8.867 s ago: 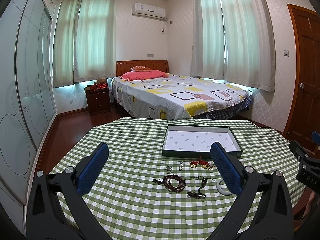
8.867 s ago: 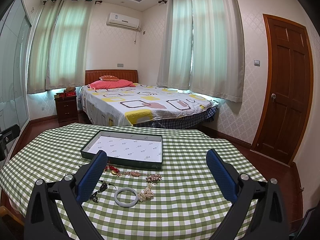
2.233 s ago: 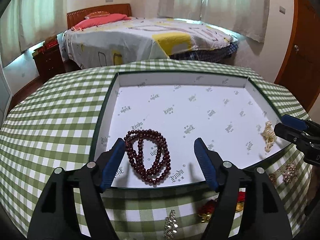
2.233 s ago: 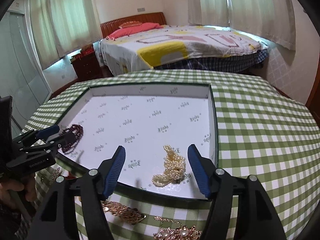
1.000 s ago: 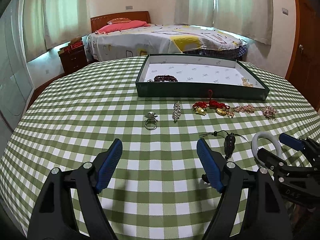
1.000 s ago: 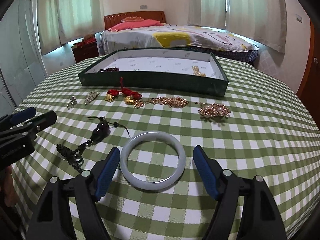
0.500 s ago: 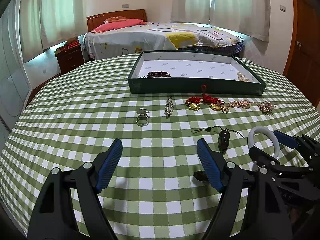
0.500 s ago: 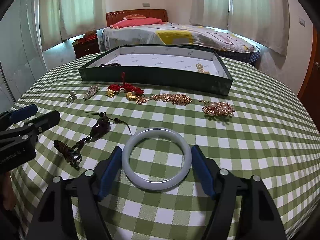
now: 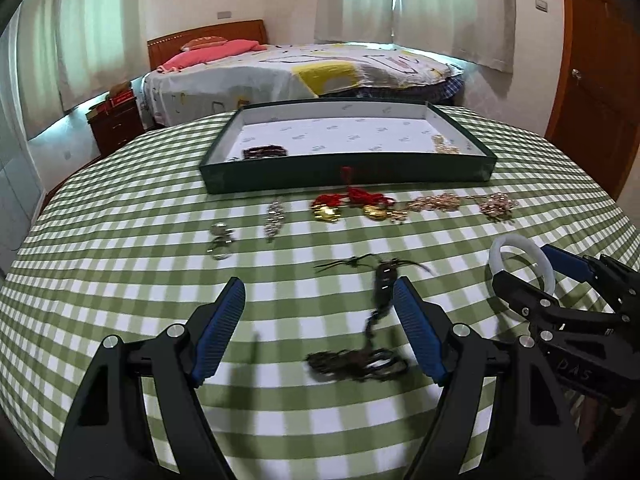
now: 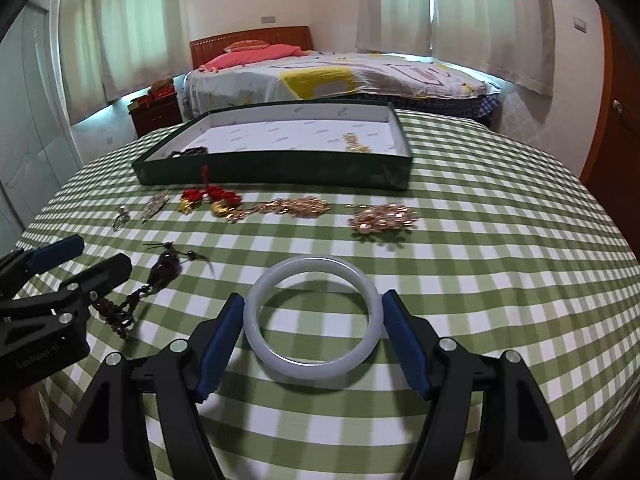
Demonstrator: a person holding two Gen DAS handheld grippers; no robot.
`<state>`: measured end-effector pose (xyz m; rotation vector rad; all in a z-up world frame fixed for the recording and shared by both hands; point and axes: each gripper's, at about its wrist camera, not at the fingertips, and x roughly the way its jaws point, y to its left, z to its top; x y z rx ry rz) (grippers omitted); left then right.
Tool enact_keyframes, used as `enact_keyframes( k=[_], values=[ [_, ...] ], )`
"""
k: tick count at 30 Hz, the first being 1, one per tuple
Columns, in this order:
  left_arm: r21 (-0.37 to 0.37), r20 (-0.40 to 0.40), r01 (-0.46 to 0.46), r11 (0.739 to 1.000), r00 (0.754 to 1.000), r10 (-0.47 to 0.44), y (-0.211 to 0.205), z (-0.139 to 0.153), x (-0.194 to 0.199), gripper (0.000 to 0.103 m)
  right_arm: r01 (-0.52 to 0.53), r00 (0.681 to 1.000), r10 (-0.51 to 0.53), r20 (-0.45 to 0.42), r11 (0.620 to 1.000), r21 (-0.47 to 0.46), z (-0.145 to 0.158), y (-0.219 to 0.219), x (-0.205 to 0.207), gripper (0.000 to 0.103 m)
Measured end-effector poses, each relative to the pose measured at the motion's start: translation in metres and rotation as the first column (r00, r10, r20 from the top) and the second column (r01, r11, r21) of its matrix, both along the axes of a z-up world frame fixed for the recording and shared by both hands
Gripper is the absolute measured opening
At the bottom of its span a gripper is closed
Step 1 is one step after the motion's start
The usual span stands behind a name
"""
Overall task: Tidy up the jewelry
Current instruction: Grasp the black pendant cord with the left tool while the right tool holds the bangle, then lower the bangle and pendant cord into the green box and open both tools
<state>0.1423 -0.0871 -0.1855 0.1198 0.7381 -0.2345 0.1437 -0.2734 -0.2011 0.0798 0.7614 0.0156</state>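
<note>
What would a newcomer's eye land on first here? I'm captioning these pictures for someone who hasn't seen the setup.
First, the pale white bangle lying on the green checked tablecloth, framed between the blue pads of the right hand-held gripper. Behind it runs a row of red and gold trinkets and gold chains, in front of a dark green tray. To the left, a dark tasselled pendant lies by the left hand-held gripper.

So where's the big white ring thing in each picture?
Left wrist view: the white bangle lies far right on the table, partly behind the right tool.
Right wrist view: the white bangle sits low in the middle, between the right tool's blue pads.
Shared landmark: the green tray, farther back on the checked cloth in both.
</note>
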Motion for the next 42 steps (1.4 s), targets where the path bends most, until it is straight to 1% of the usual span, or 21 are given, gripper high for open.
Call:
enact_keyframes(
  k=[2,3,6,10,13,15,16,17,18,23,33,38,42],
  values=[
    [-0.003,-0.007,0.007,1.000,1.000,-0.007,-0.005,-0.002,0.003,0.072,0.010,1.000,-0.010,0.004,1.000,0.006,0.001,-0.006,-0.001,0.069],
    [-0.002,-0.014,0.012,1.000,1.000,-0.012,-0.010,-0.003,0.006,0.068,0.014,1.000,-0.014,0.005,1.000,0.010,0.001,-0.008,-0.001,0.069],
    [-0.001,-0.044,0.026,1.000,0.999,-0.026,-0.018,-0.009,0.013,0.059,0.026,1.000,-0.026,0.007,0.999,0.023,0.000,-0.016,-0.001,0.069],
    [0.012,-0.081,0.052,0.999,0.995,-0.051,-0.029,-0.017,0.020,0.052,0.041,0.999,-0.041,0.008,0.998,0.042,-0.001,-0.023,-0.001,0.069],
    [0.019,-0.082,0.071,0.997,0.994,-0.069,-0.034,-0.020,0.020,0.042,0.046,0.999,-0.047,0.006,0.998,0.052,-0.002,-0.025,0.000,0.069],
    [0.017,-0.079,0.082,0.997,0.994,-0.080,-0.036,-0.021,0.019,0.034,0.048,0.999,-0.048,0.004,0.997,0.057,-0.004,-0.026,0.001,0.069],
    [0.014,-0.078,0.089,0.996,0.993,-0.088,-0.037,-0.021,0.019,0.031,0.048,0.999,-0.049,0.002,0.997,0.059,-0.004,-0.027,0.001,0.069],
    [0.009,-0.077,0.096,0.995,0.992,-0.095,-0.038,-0.021,0.019,0.025,0.049,0.999,-0.049,0.000,0.997,0.063,-0.005,-0.028,0.002,0.069],
    [0.008,-0.074,0.103,0.995,0.992,-0.102,-0.038,-0.021,0.018,0.023,0.050,0.999,-0.050,-0.001,0.997,0.063,-0.005,-0.027,0.002,0.069],
    [0.012,-0.062,0.110,0.994,0.992,-0.109,-0.042,-0.022,0.016,0.017,0.050,0.999,-0.050,-0.002,0.997,0.064,-0.006,-0.028,0.001,0.069],
    [-0.029,-0.055,0.093,0.995,0.994,-0.095,-0.031,-0.019,0.012,0.017,0.036,0.999,-0.036,0.011,0.998,0.046,-0.001,-0.023,0.001,0.069],
    [-0.047,-0.028,0.078,0.996,0.996,-0.079,-0.023,-0.008,0.012,0.017,0.018,0.999,-0.020,0.028,0.999,0.038,0.010,-0.017,0.002,0.069],
    [-0.071,0.001,0.055,0.996,0.998,-0.055,-0.014,0.008,0.016,0.017,0.006,0.999,-0.008,0.050,0.999,0.039,0.022,-0.014,0.006,0.069]
  ],
)
